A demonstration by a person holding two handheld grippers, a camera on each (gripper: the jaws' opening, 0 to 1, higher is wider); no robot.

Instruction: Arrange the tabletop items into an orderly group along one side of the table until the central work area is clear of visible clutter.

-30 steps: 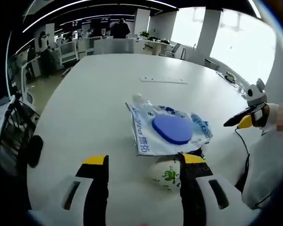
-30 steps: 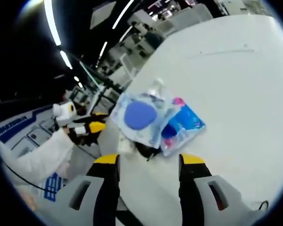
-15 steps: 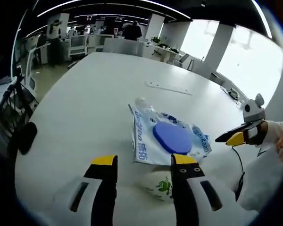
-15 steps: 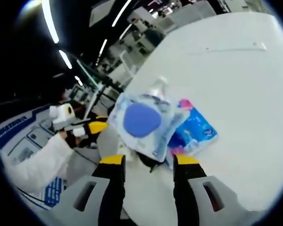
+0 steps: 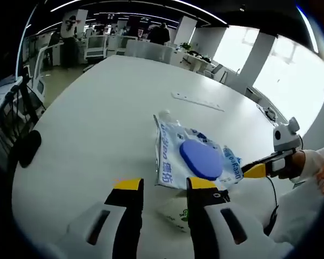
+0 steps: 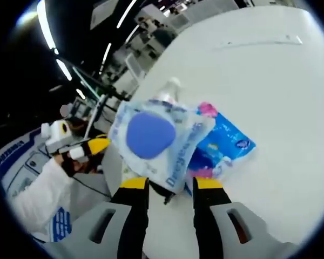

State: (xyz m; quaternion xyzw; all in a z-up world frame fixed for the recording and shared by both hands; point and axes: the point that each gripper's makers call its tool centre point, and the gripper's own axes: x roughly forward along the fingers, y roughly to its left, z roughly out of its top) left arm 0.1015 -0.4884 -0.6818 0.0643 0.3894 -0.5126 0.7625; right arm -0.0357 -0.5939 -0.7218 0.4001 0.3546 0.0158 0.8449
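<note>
While left gripper jaws narrowly apart, right gripper jaws narrowly apart at wipes pack edge.

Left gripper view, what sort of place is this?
Most likely an open-plan office: a large white table, rows of desks and chairs behind it, strip ceiling lights and big windows.

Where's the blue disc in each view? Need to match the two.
Left gripper view: blue disc right of centre, lying on the white printed bag, just above the right jaw tip.
Right gripper view: blue disc left of centre, on the same bag, above the jaw tips.
Shared landmark: the bottle cap poking out past the bag.
</note>
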